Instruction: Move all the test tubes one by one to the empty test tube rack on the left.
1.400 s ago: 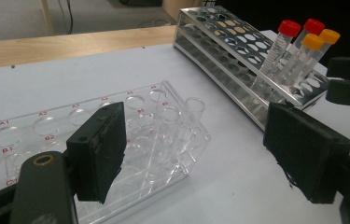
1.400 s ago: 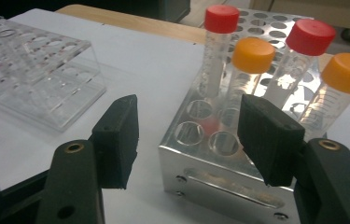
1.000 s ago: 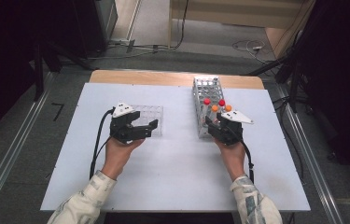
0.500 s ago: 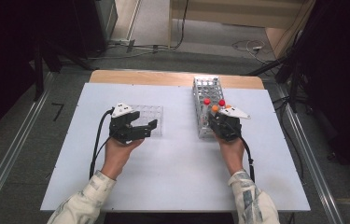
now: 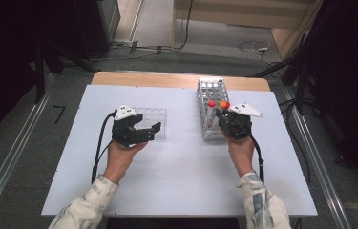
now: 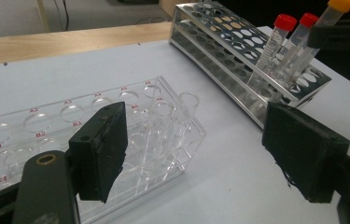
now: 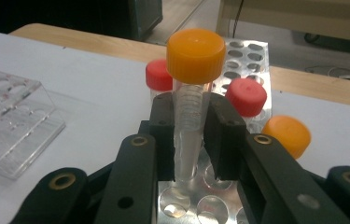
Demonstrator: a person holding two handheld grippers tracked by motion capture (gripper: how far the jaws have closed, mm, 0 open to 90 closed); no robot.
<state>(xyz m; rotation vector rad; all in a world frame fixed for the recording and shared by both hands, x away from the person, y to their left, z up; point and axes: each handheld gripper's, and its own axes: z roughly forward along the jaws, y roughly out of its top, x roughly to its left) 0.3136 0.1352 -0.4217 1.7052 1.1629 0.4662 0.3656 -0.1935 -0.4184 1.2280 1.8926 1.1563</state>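
- A white tabletop [image 5: 176,176] stands in a dim room with dark equipment and loose cables on the floor behind it; a person's sleeved forearms come in from the near edge, each hand holding a claw.
- On the right half stands a metal tube rack [image 5: 210,107], on the left a clear plastic rack [image 5: 152,119] with lettered wells and one open glass tube at its near corner [image 6: 184,114].
- The step in hand looks like lifting a tube out of the metal rack: the right claw [image 7: 192,135] has just been closing and now pinches the orange-capped tube [image 7: 193,88] below its cap, pads pressed on both sides of the clear body.
- The tube is upright, its tip just above the rack's holes, between two red-capped tubes [image 7: 245,98] that sit in the rack; a second orange cap [image 7: 287,135] sits lower to the right.
- The left claw [image 6: 205,154] is wide and holds nothing; it hovers just beside the clear rack's near corner, one pad in front of it, not touching as far as I can tell.
- The next move likely calls for a straight upward pull until the tip clears the holes, then a carry across to the clear rack without knocking the neighbouring caps.
- The tube's smooth wall could slip if the grip eases.
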